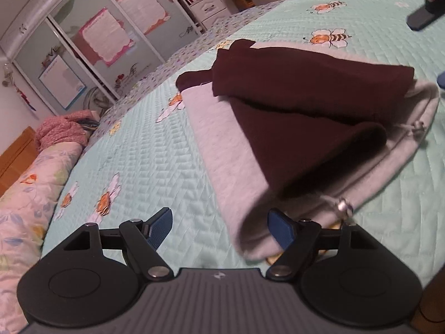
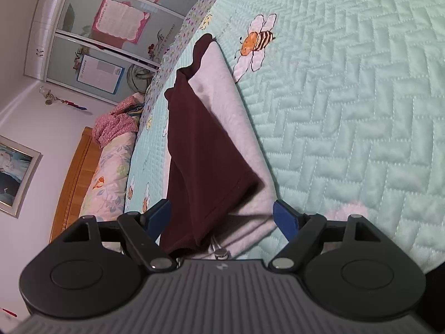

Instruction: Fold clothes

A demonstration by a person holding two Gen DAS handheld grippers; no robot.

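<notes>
The left tool was seen with its blue pads spread wide, nothing clamped between them; the near corner of the grey garment lay just beside its right pad. The right tool was likewise held open, its pads spread on either side of the same garment's near end without pressing it. The grey garment was spread on the mint quilted bed cover, and the folded maroon garment was stacked on top of it. A metal-tipped drawstring hung at the grey garment's near edge.
</notes>
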